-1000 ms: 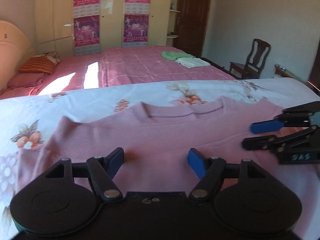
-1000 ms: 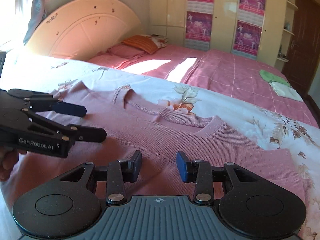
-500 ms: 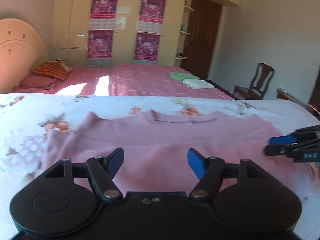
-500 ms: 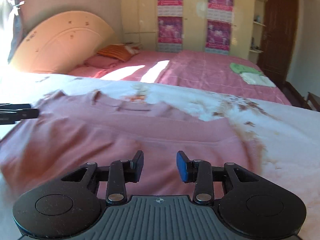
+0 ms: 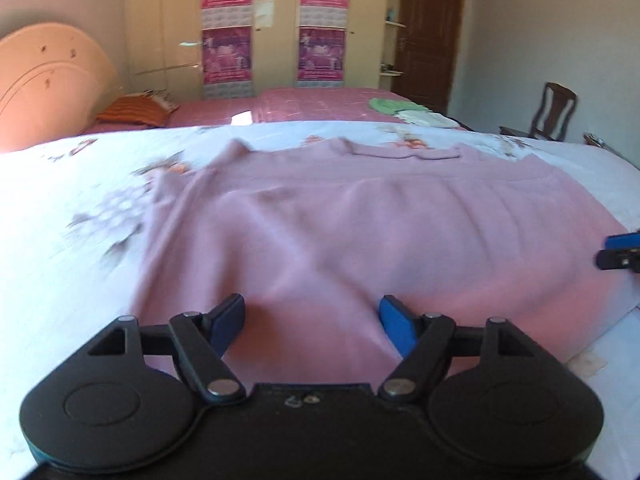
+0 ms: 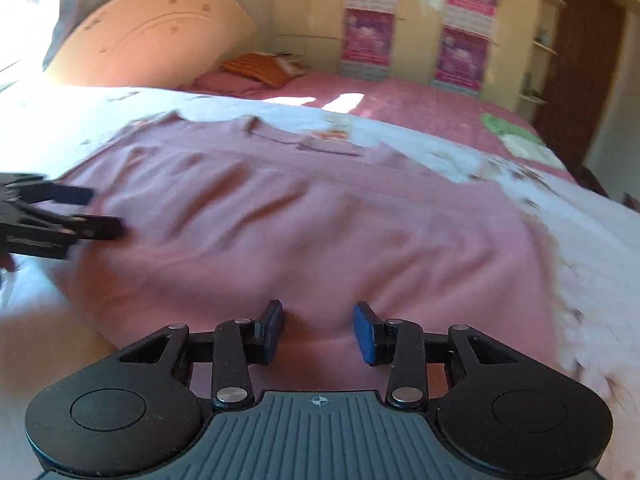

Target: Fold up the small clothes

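A pink knitted sweater (image 5: 360,232) lies spread flat on a white floral bedsheet (image 5: 72,216), collar at the far side. It also shows in the right wrist view (image 6: 304,216). My left gripper (image 5: 312,320) is open and empty above the sweater's near hem, towards its left side. My right gripper (image 6: 318,328) is open and empty above the hem further right. The right gripper's fingers (image 5: 620,248) show at the right edge of the left wrist view. The left gripper's fingers (image 6: 80,212) show at the left edge of the right wrist view.
A second bed with a pink cover (image 5: 320,100) stands behind, with folded green and white clothes (image 5: 404,110) and an orange pillow (image 5: 132,114) on it. A wooden chair (image 5: 556,110) stands at the right. A wardrobe with posters (image 5: 272,24) lines the back wall.
Both grippers have drawn back from the sweater's collar to its near hem and moved apart sideways. Both stay open and empty. The sweater lies as before.
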A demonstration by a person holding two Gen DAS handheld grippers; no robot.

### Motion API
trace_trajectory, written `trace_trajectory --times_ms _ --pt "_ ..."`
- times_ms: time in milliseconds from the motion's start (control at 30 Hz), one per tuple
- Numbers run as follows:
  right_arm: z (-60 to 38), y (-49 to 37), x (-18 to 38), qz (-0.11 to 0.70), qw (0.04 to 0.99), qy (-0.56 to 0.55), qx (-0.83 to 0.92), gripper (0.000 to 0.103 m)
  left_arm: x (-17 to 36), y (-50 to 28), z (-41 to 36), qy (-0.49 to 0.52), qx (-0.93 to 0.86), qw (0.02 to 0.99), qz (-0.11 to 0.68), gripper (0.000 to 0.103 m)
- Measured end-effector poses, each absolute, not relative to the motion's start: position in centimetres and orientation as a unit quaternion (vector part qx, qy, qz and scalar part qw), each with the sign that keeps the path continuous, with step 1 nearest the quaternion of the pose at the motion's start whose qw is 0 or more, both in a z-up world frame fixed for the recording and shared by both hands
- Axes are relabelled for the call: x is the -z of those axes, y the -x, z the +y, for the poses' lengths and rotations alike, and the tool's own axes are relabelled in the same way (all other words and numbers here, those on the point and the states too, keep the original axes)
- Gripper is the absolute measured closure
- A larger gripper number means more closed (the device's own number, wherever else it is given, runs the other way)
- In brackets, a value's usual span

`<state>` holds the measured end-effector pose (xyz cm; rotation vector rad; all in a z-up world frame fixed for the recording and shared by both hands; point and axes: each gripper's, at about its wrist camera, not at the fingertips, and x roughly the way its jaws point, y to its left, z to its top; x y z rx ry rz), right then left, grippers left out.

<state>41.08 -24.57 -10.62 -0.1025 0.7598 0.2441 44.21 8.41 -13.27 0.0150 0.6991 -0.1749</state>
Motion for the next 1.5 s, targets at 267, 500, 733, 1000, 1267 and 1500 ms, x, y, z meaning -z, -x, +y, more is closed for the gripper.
trace_trajectory --times_ms 267,500,733,1000,1267,1500 --pt "-28.5 -37.5 8.3 0.35 0.931 -0.021 -0.1 0.065 9.8 -41.7 6.8 0.007 0.092 0.944 0.317 0.031" --pt "-19.6 -37.0 10.6 0.391 0.909 0.024 -0.14 0.065 12.9 -41.3 -1.3 -0.012 0.12 0.919 0.374 0.03" --pt "-24.0 -34.4 9.9 0.354 0.928 -0.009 -0.112 0.065 13.3 -39.5 4.0 -0.009 0.083 0.929 0.36 0.028" --pt "-33.1 -35.7 10.3 0.367 0.922 -0.12 -0.032 0.065 12.8 -39.4 7.7 0.016 0.052 0.929 0.365 0.03" --pt "-32.9 -35.5 11.4 0.406 0.913 -0.019 -0.038 0.065 12.8 -39.9 10.0 0.002 0.031 0.927 0.374 0.028" --pt "-30.0 -34.6 8.1 0.347 0.937 -0.013 -0.037 0.065 9.6 -38.7 5.2 0.013 0.071 0.945 0.318 0.03"
